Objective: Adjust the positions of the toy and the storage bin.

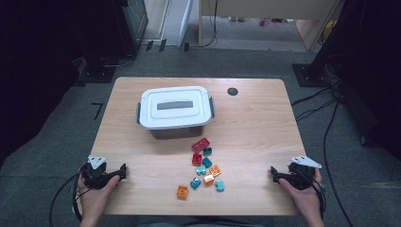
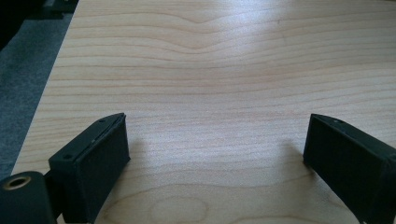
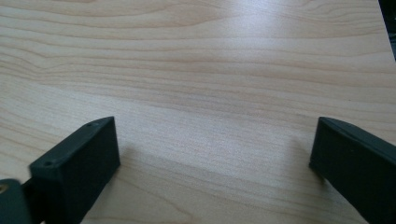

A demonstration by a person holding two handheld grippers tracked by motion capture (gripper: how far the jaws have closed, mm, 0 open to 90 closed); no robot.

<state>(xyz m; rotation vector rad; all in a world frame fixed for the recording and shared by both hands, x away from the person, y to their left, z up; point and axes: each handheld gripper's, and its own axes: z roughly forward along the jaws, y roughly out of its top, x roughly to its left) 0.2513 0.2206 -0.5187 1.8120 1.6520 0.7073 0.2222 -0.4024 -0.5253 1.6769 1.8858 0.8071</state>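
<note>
looks like the very start here, nothing picked up yet. the left gripper [image 1: 124, 171] sits at the near left corner of the table [image 1: 265, 123] and the right gripper [image 1: 273, 173] at the near right corner, both with jaws spread wide and nothing between them but bare wood, as the two gripper views make plain. the toy bricks [image 1: 204, 168], a loose bunch of red, teal and orange ones, lie near the middle of the near edge, between the two grippers but well apart from either. the white lidded box [image 1: 175, 111] stands behind them toward the far edge, left of centre, lid on. my guess is the bricks are meant to go in there, so the next move calls for getting the lid off first, or else swinging one gripper in over the nearest brick, like the orange one [image 1: 182, 191], and lining the jaws up on its sides.
</note>
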